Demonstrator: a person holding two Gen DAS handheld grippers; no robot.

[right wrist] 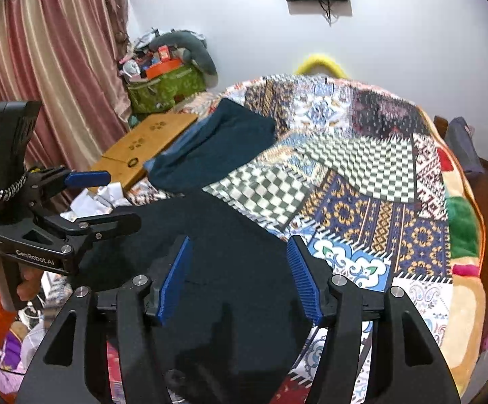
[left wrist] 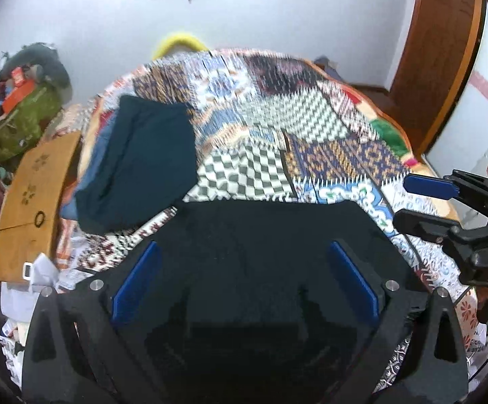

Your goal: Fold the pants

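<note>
Black pants (left wrist: 260,235) lie folded flat on the patchwork bed cover at the near edge; they also show in the right wrist view (right wrist: 230,256). My left gripper (left wrist: 244,269) is open above the pants, its blue pads wide apart and empty. It shows from the side in the right wrist view (right wrist: 109,198). My right gripper (right wrist: 238,269) is open above the pants' right part, holding nothing. It shows at the right edge of the left wrist view (left wrist: 409,202).
A folded dark teal garment (left wrist: 142,165) lies on a blue one at the bed's left side. The patchwork cover (right wrist: 378,185) spreads to the right. A wooden board (left wrist: 31,198), a green bag (right wrist: 166,89) and curtains (right wrist: 41,77) stand left of the bed.
</note>
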